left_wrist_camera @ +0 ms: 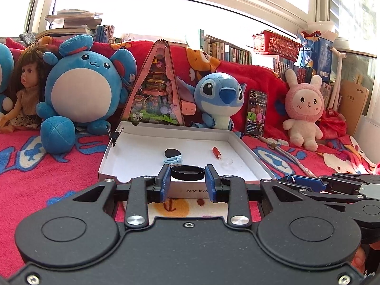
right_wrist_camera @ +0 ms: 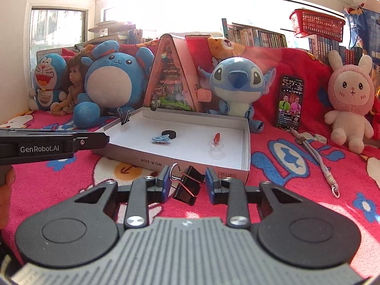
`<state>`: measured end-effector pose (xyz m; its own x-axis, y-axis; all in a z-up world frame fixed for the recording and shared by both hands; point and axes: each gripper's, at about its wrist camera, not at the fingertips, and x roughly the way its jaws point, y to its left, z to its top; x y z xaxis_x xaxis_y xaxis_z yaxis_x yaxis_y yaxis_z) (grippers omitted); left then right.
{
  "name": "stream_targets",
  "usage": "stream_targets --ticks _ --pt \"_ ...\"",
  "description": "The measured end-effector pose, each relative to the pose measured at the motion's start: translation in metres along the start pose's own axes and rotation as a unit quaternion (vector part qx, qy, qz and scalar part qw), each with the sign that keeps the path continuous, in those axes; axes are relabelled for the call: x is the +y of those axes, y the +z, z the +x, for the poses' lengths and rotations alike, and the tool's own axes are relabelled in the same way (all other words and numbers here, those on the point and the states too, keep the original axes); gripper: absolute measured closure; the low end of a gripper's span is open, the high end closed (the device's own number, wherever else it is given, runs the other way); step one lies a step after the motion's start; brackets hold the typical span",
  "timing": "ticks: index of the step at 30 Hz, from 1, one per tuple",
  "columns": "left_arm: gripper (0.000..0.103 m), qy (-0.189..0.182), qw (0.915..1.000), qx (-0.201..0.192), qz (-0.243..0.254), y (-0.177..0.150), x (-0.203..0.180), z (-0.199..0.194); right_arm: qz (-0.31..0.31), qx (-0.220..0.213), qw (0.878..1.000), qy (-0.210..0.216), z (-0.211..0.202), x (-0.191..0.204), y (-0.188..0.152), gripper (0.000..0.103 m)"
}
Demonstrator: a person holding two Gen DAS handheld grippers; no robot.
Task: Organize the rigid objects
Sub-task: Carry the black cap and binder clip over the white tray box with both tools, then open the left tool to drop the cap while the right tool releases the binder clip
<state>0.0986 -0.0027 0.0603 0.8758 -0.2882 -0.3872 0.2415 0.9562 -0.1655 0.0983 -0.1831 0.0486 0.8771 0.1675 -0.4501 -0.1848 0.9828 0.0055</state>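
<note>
Black ring [left_wrist_camera: 187, 173] is sitting between the left tongs [left_wrist_camera: 187, 185], spread wide, over the white box's [left_wrist_camera: 242, 149] near wall. Only the right view is showing a binder clip [right_wrist_camera: 187, 185] on the red blanket [right_wrist_camera: 296, 166], between right tongs [right_wrist_camera: 187, 185] gaping, not gripping.
</note>
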Motion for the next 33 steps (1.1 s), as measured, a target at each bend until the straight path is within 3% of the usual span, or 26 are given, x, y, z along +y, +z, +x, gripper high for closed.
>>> stream_targets --ticks 3,14,25,33 --pt "0.073 -0.005 1.0000 -0.003 -0.002 0.011 0.000 0.014 0.013 -0.001 1.000 -0.002 0.010 -0.007 0.011 0.068" --pt "0.073 -0.015 0.9983 0.053 -0.020 0.032 0.002 0.088 0.044 0.023 0.999 -0.010 0.059 -0.034 0.044 0.068" --pt "0.073 0.018 0.9932 0.109 -0.036 0.021 0.010 0.146 0.093 0.079 0.992 -0.016 0.119 -0.051 0.045 0.068" --pt "0.073 0.014 0.9898 0.135 -0.042 0.020 0.013 0.165 0.141 0.116 0.983 -0.007 0.145 -0.060 0.044 0.068"
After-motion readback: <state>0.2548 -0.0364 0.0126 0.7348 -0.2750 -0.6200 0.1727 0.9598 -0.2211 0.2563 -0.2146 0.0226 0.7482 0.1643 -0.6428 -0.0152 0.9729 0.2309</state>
